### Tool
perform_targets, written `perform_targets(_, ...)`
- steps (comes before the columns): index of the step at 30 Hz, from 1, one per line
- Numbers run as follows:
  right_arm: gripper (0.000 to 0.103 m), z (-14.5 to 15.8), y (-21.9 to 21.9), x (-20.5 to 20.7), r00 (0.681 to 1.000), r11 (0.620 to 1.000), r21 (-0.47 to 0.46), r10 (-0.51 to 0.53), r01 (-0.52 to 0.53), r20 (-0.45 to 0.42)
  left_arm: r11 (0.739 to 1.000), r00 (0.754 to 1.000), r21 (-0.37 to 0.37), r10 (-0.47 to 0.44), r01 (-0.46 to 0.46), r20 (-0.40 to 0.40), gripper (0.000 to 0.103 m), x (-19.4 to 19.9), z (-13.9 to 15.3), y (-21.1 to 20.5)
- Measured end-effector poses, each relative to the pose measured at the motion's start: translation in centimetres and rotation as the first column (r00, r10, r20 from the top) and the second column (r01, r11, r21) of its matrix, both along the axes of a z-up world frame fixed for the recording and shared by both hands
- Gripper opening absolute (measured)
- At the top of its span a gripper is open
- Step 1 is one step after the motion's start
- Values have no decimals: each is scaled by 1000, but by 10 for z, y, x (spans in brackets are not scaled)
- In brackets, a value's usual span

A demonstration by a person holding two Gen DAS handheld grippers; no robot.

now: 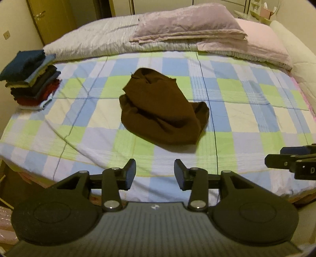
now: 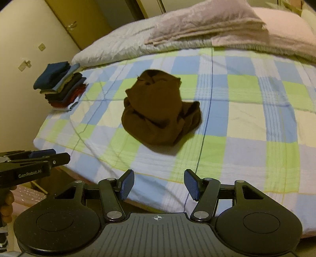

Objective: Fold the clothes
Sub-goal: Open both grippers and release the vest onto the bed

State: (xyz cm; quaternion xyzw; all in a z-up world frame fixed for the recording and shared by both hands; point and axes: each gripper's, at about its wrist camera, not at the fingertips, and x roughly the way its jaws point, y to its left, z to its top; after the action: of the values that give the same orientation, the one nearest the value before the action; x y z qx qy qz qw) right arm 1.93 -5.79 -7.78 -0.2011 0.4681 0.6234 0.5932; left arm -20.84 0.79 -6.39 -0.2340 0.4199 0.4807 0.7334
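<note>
A crumpled brown garment (image 1: 162,106) (image 2: 160,110) lies in a heap in the middle of the checked bed sheet (image 1: 246,118) (image 2: 246,118). My left gripper (image 1: 155,175) hovers over the bed's near edge, open, with nothing between its fingers, well short of the garment. My right gripper (image 2: 159,184) is also open and empty, at the near edge, to the right of the left one. From each wrist view the other gripper shows side-on at the frame edge: the right (image 1: 276,160), the left (image 2: 59,157). A stack of folded clothes (image 1: 31,79) (image 2: 61,87) sits at the bed's far left corner.
Folded quilts and a pink pillow (image 1: 187,33) (image 2: 207,27) fill the far side of the bed. A wooden door (image 1: 51,17) (image 2: 79,19) and a wall stand beyond the left edge. A hand (image 2: 7,205) holds the left gripper's handle.
</note>
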Motion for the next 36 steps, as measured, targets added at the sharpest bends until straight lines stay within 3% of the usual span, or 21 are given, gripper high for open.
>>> perform_targets(7,60,6,6,-4,1000,999,32,-24,23,10,1000,1000,19,-1,0,20,40,-9,3,7)
perform_targets(13,60,3,25,-8,998,998,31,-59,58,11,1000,1000,7,5,-5,24,40,-24,-6,41)
perform_targets(25,60,-28,125,-31,971,971,-36,-238,238,5,991,993,-60,-120,120,-2,40,-54,-36,188)
perform_targets(36,60,-71,191,-54,887,881,-125,-461,456,-9,969,979,-148,-202,199,-10,42,-91,-77,328)
